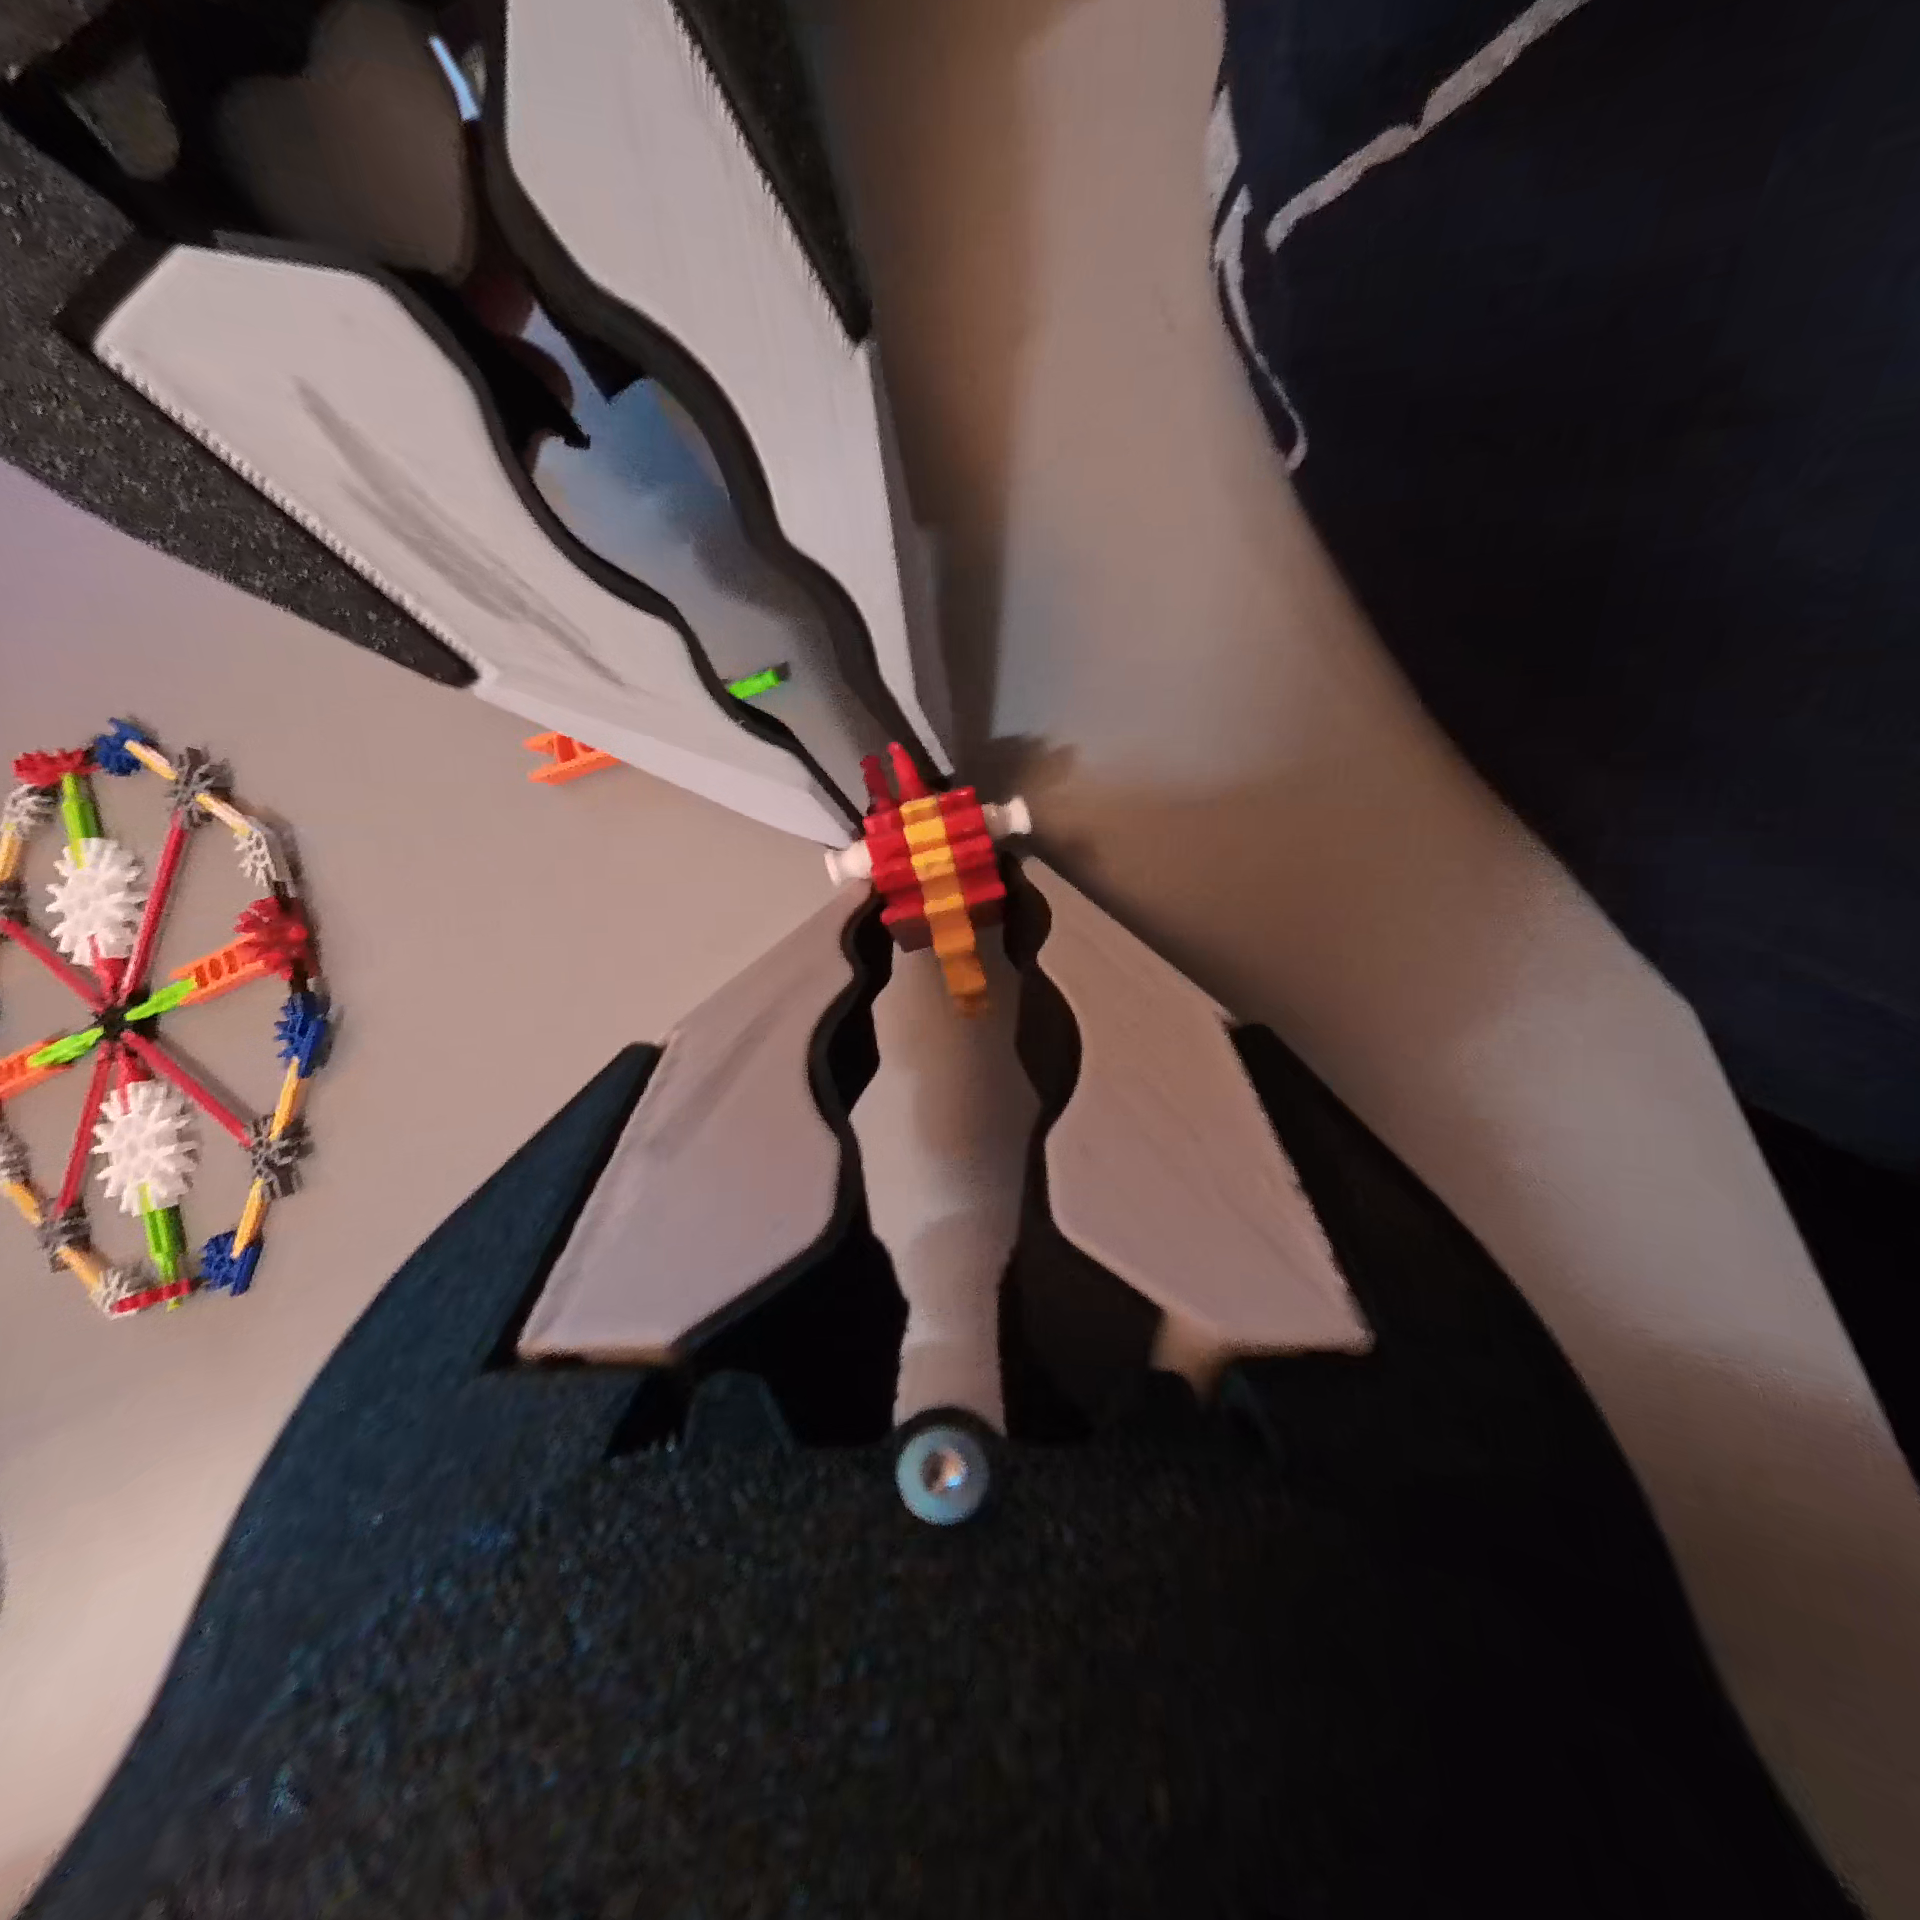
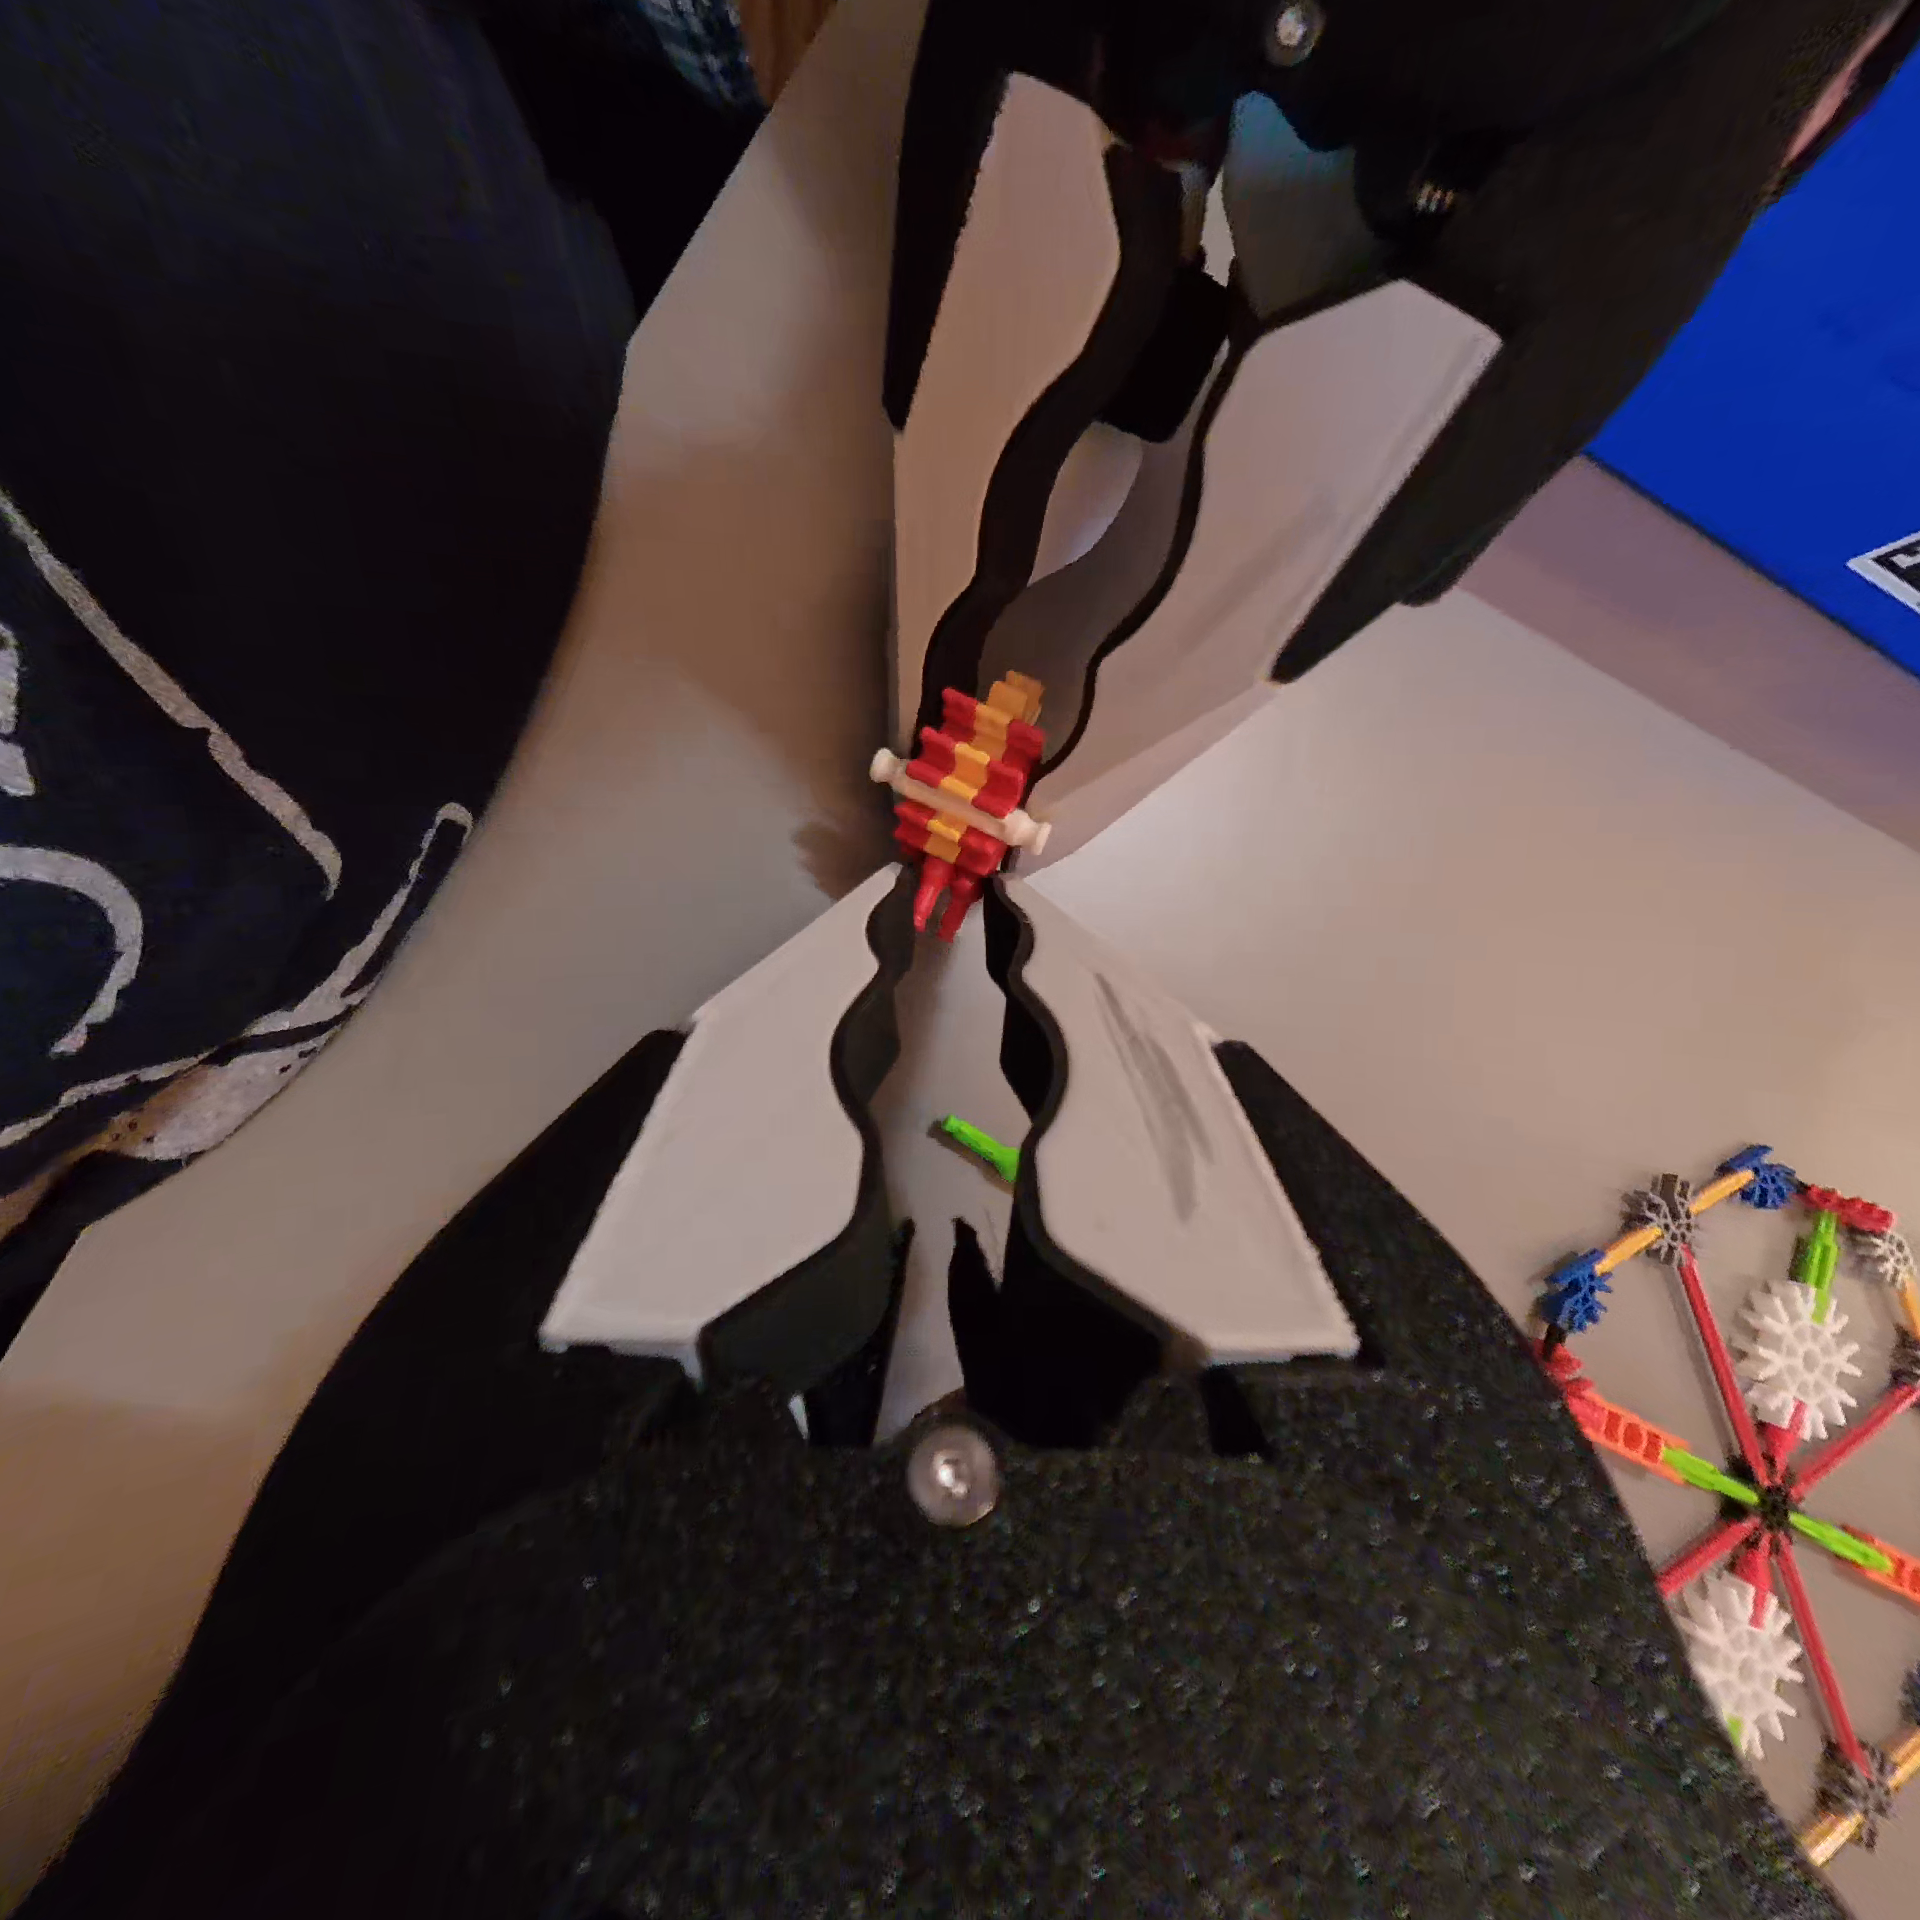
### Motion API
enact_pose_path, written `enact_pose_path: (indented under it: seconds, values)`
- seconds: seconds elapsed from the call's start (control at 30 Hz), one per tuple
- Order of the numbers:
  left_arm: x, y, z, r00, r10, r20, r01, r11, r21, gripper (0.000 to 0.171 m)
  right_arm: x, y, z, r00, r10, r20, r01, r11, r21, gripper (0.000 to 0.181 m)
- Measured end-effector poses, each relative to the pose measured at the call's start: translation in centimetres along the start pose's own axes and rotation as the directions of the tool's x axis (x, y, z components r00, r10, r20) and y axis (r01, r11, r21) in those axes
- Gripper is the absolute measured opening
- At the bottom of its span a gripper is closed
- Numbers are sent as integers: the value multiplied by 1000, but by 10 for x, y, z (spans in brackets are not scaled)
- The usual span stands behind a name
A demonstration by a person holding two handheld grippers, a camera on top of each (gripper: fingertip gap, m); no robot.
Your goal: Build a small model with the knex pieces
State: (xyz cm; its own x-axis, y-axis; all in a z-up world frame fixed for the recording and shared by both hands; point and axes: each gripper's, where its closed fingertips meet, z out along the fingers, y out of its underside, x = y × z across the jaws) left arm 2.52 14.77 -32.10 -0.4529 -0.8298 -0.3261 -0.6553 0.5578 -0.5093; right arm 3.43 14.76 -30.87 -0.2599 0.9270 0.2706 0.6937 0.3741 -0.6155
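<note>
Both grippers — left [image 1: 940,914] and right [image 2: 951,914] — clamp 1 small red-and-yellow toothed plastic construction piece [image 1: 930,868] between them, near a finished-looking multicoloured rod-and-connector wheel [image 1: 145,1018] on the pale table [image 1: 499,935].

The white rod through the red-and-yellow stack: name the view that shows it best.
The right wrist view: the white rod crosses the stack's face, visible end to end. In the left wrist view only its two ends poke out beside the stack.
</note>
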Motion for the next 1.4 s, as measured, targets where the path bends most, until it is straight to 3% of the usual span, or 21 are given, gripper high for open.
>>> enact_pose_path:
  seconds: [0.3, 0.43, 0.57, 0.7, 0.87, 1.1, 1.4]
  values:
    - [11, -4, 1, 980, -59, -190, 74, 995, 70, 19, -9, -1, 3, 987, 20, 159, -25, 999, 30, 11]
    - [8, -2, 0, 973, -163, -162, 178, 981, 77, 22, -4, 1, 2, 989, 92, 115, -97, 995, 35, 11]
    - [5, -2, -2, 977, -207, -49, 210, 975, 67, 28, 1, 3, -1, 992, 123, 39, -124, 992, 8, 10]
    - [5, -3, -2, 967, -253, 19, 252, 967, 47, 20, -3, 5, 3, 991, 130, -8, -130, 991, -28, 10]
    - [1, -2, -5, 956, -271, 108, 264, 962, 74, 18, 2, 3, 1, 972, 219, -83, -218, 976, 20, 12]
    - [-2, -20, -19, 928, -353, 121, 308, 907, 288, 18, 3, -10, -15, 944, 327, -40, -315, 932, 180, 16]
    - [7, -41, -31, 964, -258, 68, 220, 912, 346, 18, -11, -29, -28, 982, 187, 38, -191, 944, 269, 9]
